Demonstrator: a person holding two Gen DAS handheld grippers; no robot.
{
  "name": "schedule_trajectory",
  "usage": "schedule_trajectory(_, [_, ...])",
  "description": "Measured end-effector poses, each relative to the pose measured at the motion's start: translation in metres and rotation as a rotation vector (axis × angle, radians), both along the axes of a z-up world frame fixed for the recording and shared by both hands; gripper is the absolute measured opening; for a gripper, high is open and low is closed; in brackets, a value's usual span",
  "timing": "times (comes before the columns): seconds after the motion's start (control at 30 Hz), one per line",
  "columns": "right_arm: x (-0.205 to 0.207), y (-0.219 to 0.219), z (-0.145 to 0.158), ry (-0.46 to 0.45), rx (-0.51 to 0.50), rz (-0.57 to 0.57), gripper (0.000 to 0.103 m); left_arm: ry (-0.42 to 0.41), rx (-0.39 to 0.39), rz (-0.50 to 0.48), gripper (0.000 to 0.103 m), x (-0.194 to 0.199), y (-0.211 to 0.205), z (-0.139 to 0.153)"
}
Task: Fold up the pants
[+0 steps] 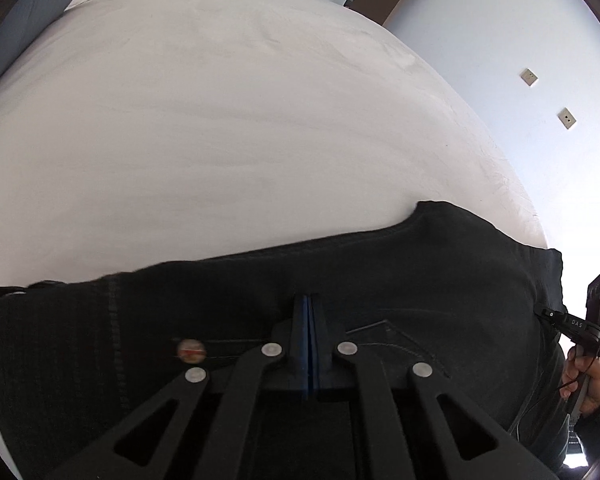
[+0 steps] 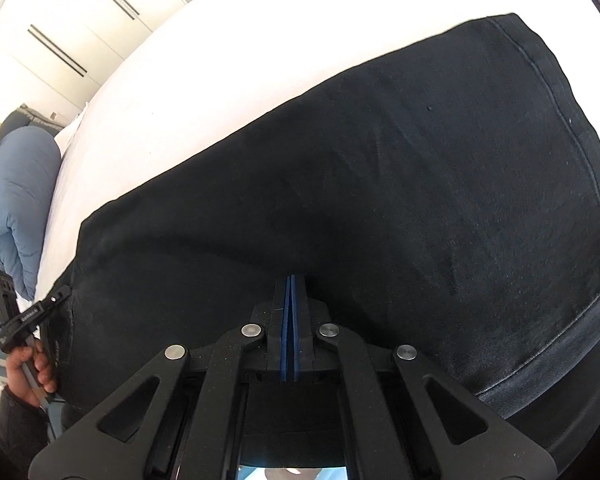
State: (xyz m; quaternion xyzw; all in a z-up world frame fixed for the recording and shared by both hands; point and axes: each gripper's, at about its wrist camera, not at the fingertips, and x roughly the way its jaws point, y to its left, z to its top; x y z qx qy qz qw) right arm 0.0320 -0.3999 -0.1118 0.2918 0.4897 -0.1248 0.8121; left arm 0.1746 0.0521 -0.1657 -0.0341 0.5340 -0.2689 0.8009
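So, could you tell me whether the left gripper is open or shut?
Shut: the left gripper's blue pads meet, pressed against the black pants.

The pants [image 1: 380, 264] lay spread on the bed [image 1: 220, 120] along its near edge, with the left gripper [image 1: 308, 300] over their buttoned waist end, the right gripper [image 2: 291, 280] over the opposite end, and a rolled duvet [image 2: 16, 200] beyond the bed's far-left side.

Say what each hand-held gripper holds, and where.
Both are shut over the black pants: left hand-held gripper near the waist button, right hand-held gripper mid-fabric. Pinched cloth cannot be seen.
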Motion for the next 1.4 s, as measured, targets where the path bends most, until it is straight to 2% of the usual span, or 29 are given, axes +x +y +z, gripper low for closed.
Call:
schedule_trajectory(0.03, [-0.004,-0.004,-0.001,0.0,-0.001,0.002,0.0,-0.011,0.031,0.02,0.006,0.003,0.009,0.001])
schedule_trajectory(0.13, [-0.004,0.001,-0.001,-0.006,0.024,-0.009,0.0,0.002,0.02,0.084,0.006,0.013,0.05,0.0])
schedule_trajectory(0.2, [-0.016,-0.003,-0.003,-0.007,0.024,-0.007,0.0,0.011,0.001,0.074,0.006,0.014,0.066,0.002])
schedule_trajectory(0.27, [-0.027,-0.022,0.007,-0.005,0.022,-0.008,0.0,-0.019,0.073,0.058,0.006,0.008,0.069,0.006])
schedule_trajectory(0.3, [-0.028,-0.024,0.007,-0.005,0.023,-0.011,0.0,-0.02,0.07,0.057,0.006,0.007,0.072,0.007])
schedule_trajectory(0.37, [-0.034,-0.045,0.021,-0.004,0.029,-0.012,0.0,-0.053,0.113,0.081,0.006,0.004,0.075,0.012])
schedule_trajectory(0.4, [-0.034,-0.045,0.021,-0.001,0.03,-0.011,0.0,-0.075,0.147,0.091,0.005,0.001,0.071,0.017])
schedule_trajectory(0.43, [-0.035,-0.046,0.025,0.002,0.028,-0.012,0.0,-0.112,0.217,0.109,0.003,-0.005,0.065,0.022])
schedule_trajectory(0.47, [-0.034,-0.047,0.034,-0.001,0.021,-0.011,0.005,-0.16,0.275,0.119,0.015,-0.014,0.052,0.033])
schedule_trajectory(0.5, [-0.033,-0.04,0.039,-0.021,0.018,0.004,0.007,-0.185,0.251,0.1,0.02,-0.025,0.043,0.043])
schedule_trajectory(0.53, [-0.035,-0.033,0.045,-0.06,0.033,0.032,0.007,-0.191,0.191,0.062,0.03,-0.038,0.032,0.052])
schedule_trajectory(0.57, [-0.037,-0.025,0.052,-0.112,0.071,0.071,0.007,-0.192,0.135,0.013,0.04,-0.058,0.016,0.06])
schedule_trajectory(0.63, [-0.035,-0.004,0.058,-0.189,0.167,0.149,0.007,-0.202,0.087,-0.059,0.054,-0.092,-0.012,0.065])
schedule_trajectory(0.7, [-0.032,0.019,0.051,-0.243,0.34,0.228,0.007,-0.185,0.014,-0.156,0.058,-0.129,-0.041,0.061])
schedule_trajectory(0.77, [-0.031,0.042,0.034,-0.264,0.485,0.272,0.007,-0.138,-0.02,-0.199,0.06,-0.153,-0.063,0.044])
schedule_trajectory(0.83, [-0.031,0.062,0.012,-0.241,0.565,0.325,0.007,-0.065,-0.004,-0.185,0.059,-0.159,-0.073,0.014])
schedule_trajectory(0.87, [-0.033,0.068,-0.001,-0.191,0.549,0.33,0.007,-0.051,-0.012,-0.152,0.058,-0.161,-0.071,0.001])
schedule_trajectory(0.9, [-0.037,0.068,-0.013,-0.143,0.524,0.31,0.002,-0.056,-0.045,-0.131,0.058,-0.16,-0.067,-0.001])
schedule_trajectory(0.97, [-0.052,0.05,-0.021,-0.175,0.564,0.253,0.002,-0.02,-0.083,-0.097,0.056,-0.156,-0.055,0.002])
schedule_trajectory(1.03, [-0.069,0.021,-0.019,-0.205,0.546,0.167,0.002,0.0,-0.077,-0.093,0.05,-0.152,-0.05,0.002])
schedule_trajectory(1.17, [-0.115,-0.046,-0.018,-0.238,0.532,-0.065,0.0,-0.006,-0.047,-0.1,0.049,-0.15,-0.053,0.002])
schedule_trajectory(1.4, [-0.175,-0.123,0.026,-0.199,0.253,-0.336,0.0,-0.012,-0.007,-0.09,0.05,-0.149,-0.061,-0.001])
